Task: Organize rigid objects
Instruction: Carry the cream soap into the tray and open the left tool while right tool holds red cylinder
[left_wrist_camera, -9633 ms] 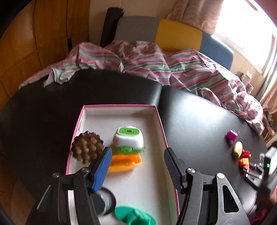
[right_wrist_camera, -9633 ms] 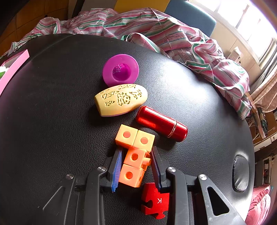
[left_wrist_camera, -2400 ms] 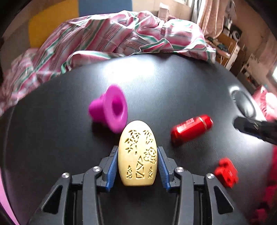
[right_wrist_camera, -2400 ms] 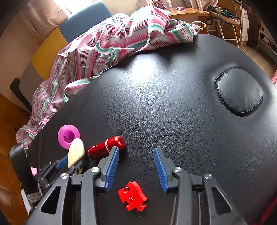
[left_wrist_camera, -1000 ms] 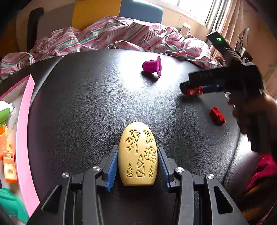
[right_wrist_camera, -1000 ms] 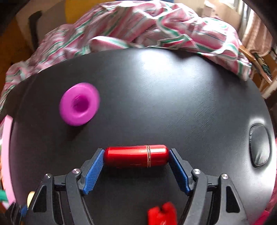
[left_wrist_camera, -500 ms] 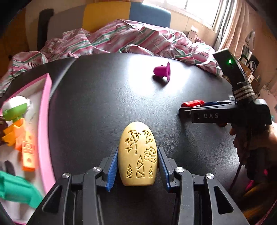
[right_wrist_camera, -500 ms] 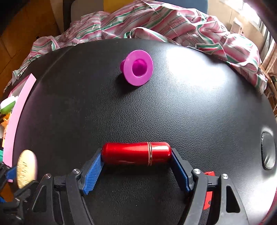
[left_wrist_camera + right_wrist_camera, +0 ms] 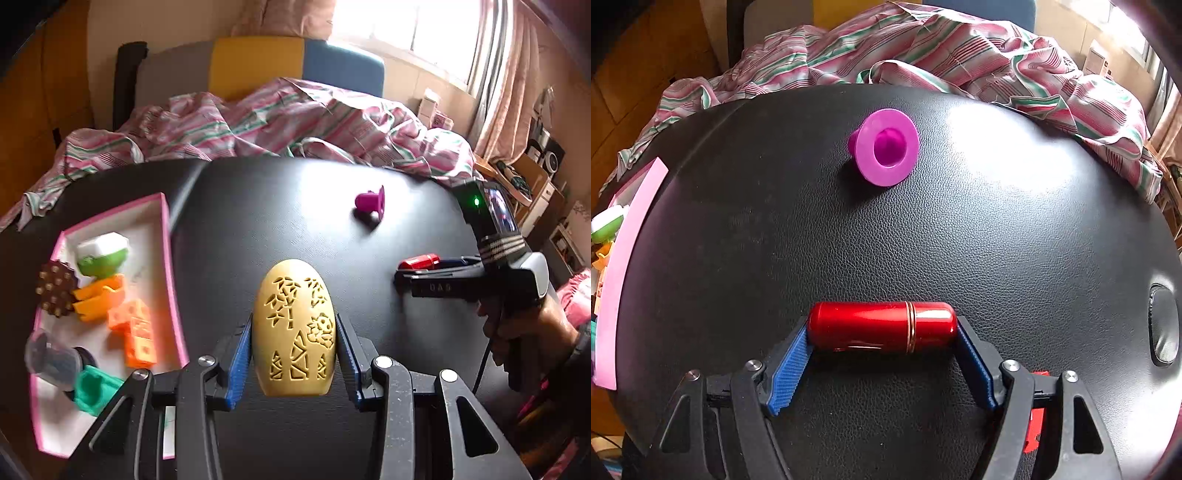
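Several toys already lay in the pink tray [image 9: 168, 258]. Your left tongs [image 9: 293, 363] clamped the carved yellow egg [image 9: 294, 328] right of it; right tongs [image 9: 882, 363] clamped the red capsule [image 9: 882, 325]; the purple flanged cup [image 9: 886, 147] remained beyond.

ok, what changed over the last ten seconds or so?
The orange block cluster went from the table into the pink tray. The left hand-held gripper took the yellow carved egg and carried it toward the tray; the right hand-held gripper closed on the red capsule. The purple cup is still on the table.
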{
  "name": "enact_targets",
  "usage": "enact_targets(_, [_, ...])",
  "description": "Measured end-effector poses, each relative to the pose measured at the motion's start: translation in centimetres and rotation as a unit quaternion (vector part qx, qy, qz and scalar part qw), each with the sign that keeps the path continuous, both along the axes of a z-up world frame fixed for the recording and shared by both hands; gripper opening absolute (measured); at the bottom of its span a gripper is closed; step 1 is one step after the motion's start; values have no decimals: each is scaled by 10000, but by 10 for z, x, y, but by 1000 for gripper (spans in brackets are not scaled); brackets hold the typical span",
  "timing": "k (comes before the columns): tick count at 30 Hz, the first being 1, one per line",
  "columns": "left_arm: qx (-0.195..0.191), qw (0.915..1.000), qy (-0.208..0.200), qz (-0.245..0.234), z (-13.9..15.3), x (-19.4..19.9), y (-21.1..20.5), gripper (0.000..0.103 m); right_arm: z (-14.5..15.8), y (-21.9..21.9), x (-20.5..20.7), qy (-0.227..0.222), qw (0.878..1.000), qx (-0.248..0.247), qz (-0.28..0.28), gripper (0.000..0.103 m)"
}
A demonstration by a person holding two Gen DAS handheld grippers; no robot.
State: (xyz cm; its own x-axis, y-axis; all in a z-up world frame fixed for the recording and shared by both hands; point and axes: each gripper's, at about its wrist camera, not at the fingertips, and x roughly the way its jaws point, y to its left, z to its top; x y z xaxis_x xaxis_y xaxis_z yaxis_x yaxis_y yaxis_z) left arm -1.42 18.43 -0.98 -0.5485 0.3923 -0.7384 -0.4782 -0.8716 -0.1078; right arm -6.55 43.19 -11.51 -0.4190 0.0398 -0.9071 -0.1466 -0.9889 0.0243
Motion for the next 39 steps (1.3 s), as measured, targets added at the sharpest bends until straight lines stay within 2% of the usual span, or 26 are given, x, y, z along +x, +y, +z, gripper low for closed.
enact_targets(10, [45, 9995, 119, 299, 11, 2, -28, 43, -2, 1, 0, 31, 10000, -44, -10, 76])
enact_targets(39, [-24, 9963, 28, 856, 5, 1, -75, 43, -1, -10, 7, 112, 9994, 308, 118, 76])
